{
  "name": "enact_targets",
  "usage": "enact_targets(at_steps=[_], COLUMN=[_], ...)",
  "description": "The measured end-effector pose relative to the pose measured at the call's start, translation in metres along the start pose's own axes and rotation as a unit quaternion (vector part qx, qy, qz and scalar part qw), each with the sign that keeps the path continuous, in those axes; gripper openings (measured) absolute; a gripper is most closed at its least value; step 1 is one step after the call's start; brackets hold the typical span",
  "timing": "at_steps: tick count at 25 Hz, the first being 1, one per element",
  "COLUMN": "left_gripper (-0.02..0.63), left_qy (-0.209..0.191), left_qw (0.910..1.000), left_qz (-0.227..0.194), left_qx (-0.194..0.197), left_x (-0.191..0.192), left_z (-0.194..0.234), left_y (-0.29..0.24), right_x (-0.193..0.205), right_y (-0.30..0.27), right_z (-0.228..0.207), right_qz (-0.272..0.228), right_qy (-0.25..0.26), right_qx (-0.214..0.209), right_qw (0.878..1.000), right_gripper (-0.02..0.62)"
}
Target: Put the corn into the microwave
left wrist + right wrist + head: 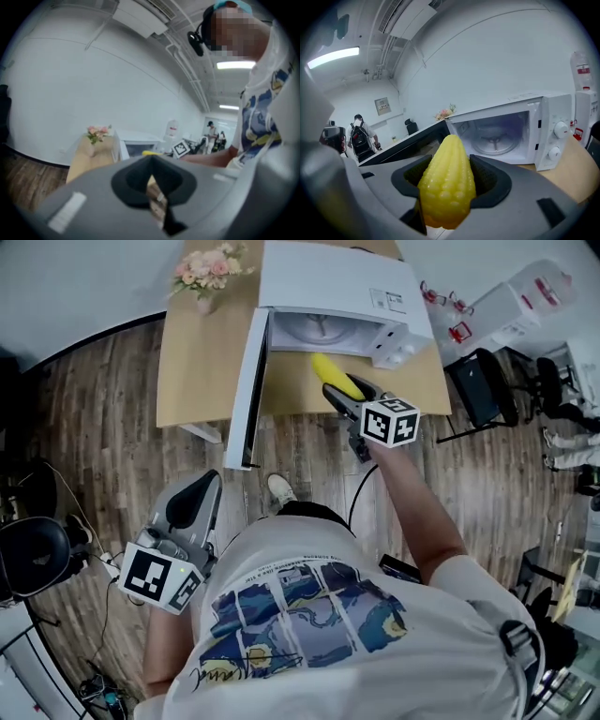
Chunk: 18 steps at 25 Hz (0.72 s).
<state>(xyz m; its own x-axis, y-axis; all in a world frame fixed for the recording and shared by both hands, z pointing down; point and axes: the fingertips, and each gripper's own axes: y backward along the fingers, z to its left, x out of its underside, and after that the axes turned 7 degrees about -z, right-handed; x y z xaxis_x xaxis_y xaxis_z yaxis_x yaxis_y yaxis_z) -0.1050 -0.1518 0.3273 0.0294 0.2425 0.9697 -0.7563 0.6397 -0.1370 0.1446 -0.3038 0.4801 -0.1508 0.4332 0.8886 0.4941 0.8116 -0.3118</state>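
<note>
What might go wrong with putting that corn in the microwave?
The tapered corn could slip from the right gripper before reaching the microwave. Its tip sticks out ahead, so it may bump the opening's edge. Released on the turntable, it may roll.

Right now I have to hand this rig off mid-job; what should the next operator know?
Right tool: shut on the corn, held just in front of the microwave's open cavity.
Left tool: shut, empty, low at the person's side.
Microwave: on the table, door swung open, turntable bare.
Done: corn gripped and at the opening.
Left: put the corn inside and release it.
</note>
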Motion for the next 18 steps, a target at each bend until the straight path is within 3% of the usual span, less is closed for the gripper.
enact_targets(at_steps=[10,18], left_gripper=[0.008,0.008], left_qy=[0.016,0.024], left_qw=[0.9965,0.9907], left_qz=[0.002,0.019], left_qx=[-0.082,-0.133], left_x=[0.0,0.005], left_z=[0.031,0.046], left_y=[-0.026,-0.028], right_x=[0.0,0.009], right_y=[-0.099,-0.162], right_z=[-0.076,-0.114], right_qz=[0.025,0.046], right_qy=[0.013,0.066], right_qx=[0.005,0.031], right_qw=[1.0,0.996], right_gripper=[0.253,0.253])
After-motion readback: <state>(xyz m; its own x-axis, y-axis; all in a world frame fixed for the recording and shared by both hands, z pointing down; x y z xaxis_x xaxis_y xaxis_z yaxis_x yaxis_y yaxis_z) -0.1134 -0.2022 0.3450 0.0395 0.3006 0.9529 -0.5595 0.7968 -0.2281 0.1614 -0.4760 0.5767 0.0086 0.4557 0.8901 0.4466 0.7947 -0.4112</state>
